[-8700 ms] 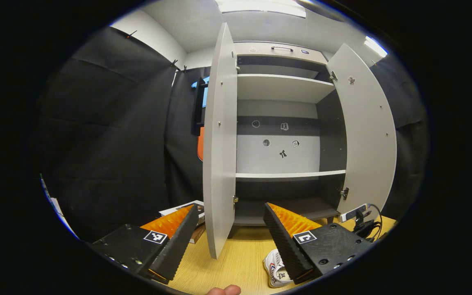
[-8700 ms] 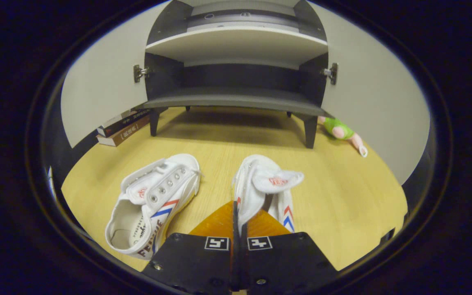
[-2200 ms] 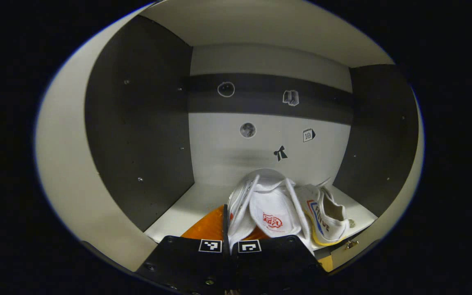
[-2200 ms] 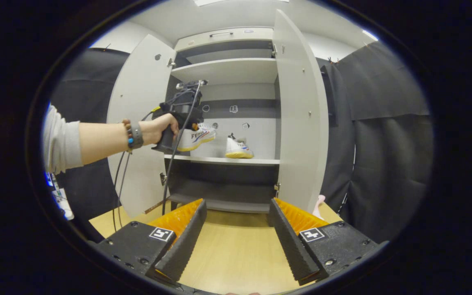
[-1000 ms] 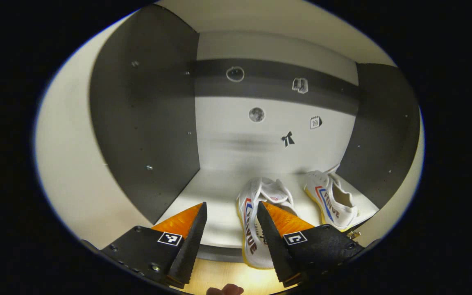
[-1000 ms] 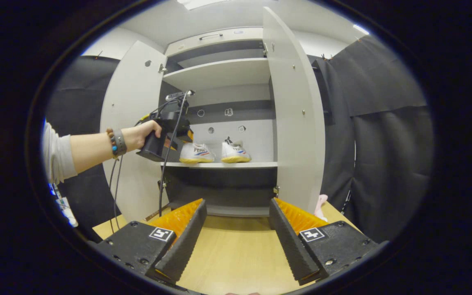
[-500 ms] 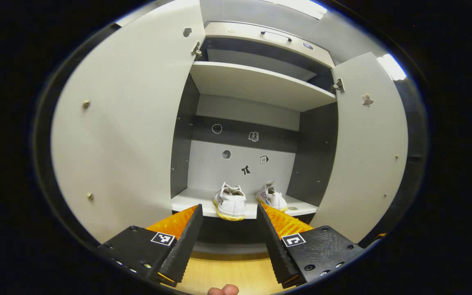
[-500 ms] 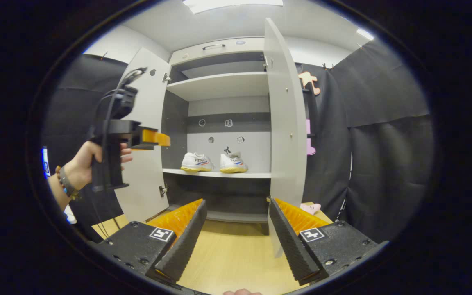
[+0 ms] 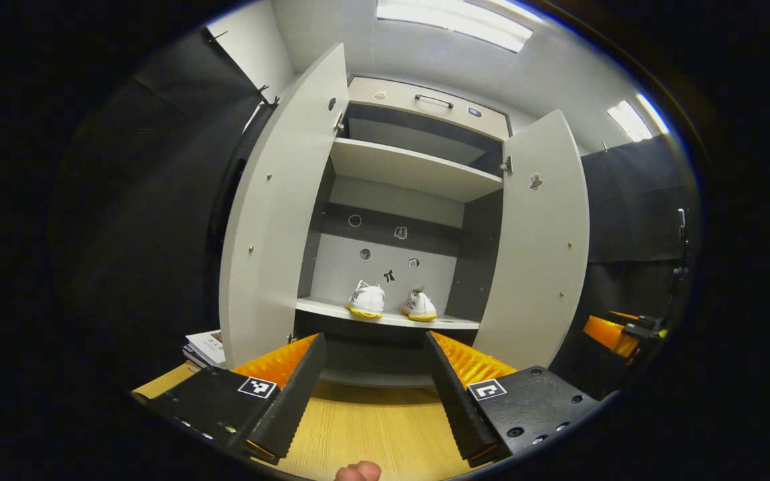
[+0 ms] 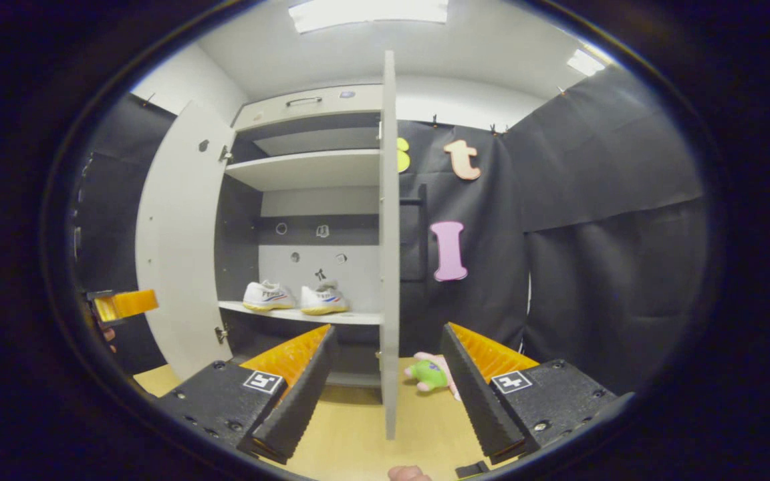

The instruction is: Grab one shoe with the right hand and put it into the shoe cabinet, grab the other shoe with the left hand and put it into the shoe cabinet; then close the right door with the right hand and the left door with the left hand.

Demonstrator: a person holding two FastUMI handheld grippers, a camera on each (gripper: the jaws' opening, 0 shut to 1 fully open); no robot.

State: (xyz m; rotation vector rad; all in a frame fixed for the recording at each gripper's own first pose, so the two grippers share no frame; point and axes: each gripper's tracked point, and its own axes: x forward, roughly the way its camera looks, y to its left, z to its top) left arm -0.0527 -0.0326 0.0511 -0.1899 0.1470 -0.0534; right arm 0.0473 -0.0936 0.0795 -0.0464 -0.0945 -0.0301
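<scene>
Left tongs (image 9: 371, 387): released, fingers spread wide with nothing between them, held back from the shoe cabinet (image 9: 418, 107) above the wooden worktop (image 9: 371, 427). A fingertip (image 9: 357, 471) of the holding hand shows at the bottom edge of the left gripper view.

Right tongs (image 10: 388, 387): also released, fingers wide apart and empty. The edge of the right door (image 10: 388, 267) stands between the two fingers in the right gripper view, seen edge-on; I cannot tell if either finger touches it. These tongs also appear far off at the right margin of the left gripper view (image 9: 615, 332). The left tongs appear at the left margin of the right gripper view (image 10: 124, 304).

Shoes: both white sneakers sit side by side on the middle shelf (image 9: 385, 317) of the cabinet, left shoe (image 9: 366, 300) and right shoe (image 9: 420, 306), close together, soles down, yellowish sole edges facing outward.

Doors: left door (image 9: 278, 220) swung wide open; right door open.

Surroundings: small stickers (image 9: 385, 250) on the cabinet's back panel. A stack of books (image 9: 204, 347) lies on the worktop beside the left door. A plush toy (image 10: 432, 374), green and pink, lies on the worktop just right of the right door's lower edge.
</scene>
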